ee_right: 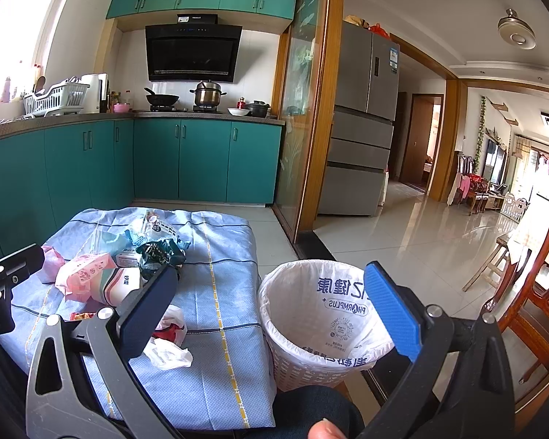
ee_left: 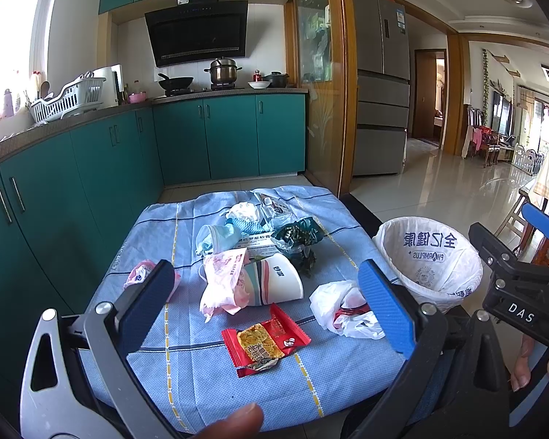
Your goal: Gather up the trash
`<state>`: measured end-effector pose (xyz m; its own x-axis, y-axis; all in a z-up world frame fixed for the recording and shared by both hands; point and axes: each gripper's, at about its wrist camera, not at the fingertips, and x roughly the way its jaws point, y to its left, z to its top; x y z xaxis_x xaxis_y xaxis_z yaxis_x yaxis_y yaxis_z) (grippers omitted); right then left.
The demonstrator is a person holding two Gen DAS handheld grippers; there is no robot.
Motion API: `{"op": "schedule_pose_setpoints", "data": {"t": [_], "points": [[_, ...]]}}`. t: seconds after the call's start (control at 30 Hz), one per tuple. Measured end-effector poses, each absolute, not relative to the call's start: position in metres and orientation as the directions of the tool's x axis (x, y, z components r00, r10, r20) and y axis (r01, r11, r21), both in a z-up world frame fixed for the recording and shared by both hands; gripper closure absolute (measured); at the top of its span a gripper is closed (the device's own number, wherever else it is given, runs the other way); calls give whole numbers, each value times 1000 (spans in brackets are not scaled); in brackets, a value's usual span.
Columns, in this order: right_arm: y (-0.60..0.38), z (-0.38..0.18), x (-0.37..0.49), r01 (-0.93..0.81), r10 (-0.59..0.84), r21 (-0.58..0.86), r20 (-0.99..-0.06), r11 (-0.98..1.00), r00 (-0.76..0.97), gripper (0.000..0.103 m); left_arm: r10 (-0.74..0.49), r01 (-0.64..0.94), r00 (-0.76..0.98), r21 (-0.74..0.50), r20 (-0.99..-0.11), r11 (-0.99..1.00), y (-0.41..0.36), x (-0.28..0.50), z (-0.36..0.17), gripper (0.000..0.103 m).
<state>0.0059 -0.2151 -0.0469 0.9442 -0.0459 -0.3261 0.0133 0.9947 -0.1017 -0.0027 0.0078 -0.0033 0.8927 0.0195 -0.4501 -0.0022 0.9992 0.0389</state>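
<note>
The left tool (ee_left: 267, 305) is held wide apart above the near edge of the tabletop (ee_left: 208, 395), nothing between its blue pads. The right tool (ee_right: 271, 312) is likewise spread, empty, poised over the gap between the tabletop and the bin (ee_right: 311, 362). A blue checked cloth (ee_left: 186, 366) is draped over the tabletop. On it, trash is scattered: a red snack wrapper (ee_left: 265, 340) nearest, a crumpled white plastic bag (ee_left: 342, 309) to its right, a paper cup (ee_left: 274, 280) tipped on its side, a pink wrapper (ee_left: 221, 280) touching it, and a dark green wrapper (ee_left: 298, 236) behind. The bin, lined with a white printed bag (ee_left: 426, 256), is seen just beside the tabletop's right edge.
</note>
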Motion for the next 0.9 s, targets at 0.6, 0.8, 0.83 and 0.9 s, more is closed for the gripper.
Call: {"op": "schedule_pose_setpoints", "data": {"t": [0.6,0.8,0.83,0.9], "points": [[-208,-57,48,-35,-11,-102,-415,994,910,3,91,-77,818,48,-569,996,41,40,-28,3],[-181,-100,110,-311,243,-1,-621,951,745,3,117,-133,741,27,-661,991,75,66,-54,3],[-172,-112,115,-355,280,17,-651,935,706,4,108,-126,734,22,-671,992,77,69,-57,3],[-154,-133,118,-411,287,-9,-702,912,652,10,104,-122,719,23,-688,992,79,74,-64,3]]}}
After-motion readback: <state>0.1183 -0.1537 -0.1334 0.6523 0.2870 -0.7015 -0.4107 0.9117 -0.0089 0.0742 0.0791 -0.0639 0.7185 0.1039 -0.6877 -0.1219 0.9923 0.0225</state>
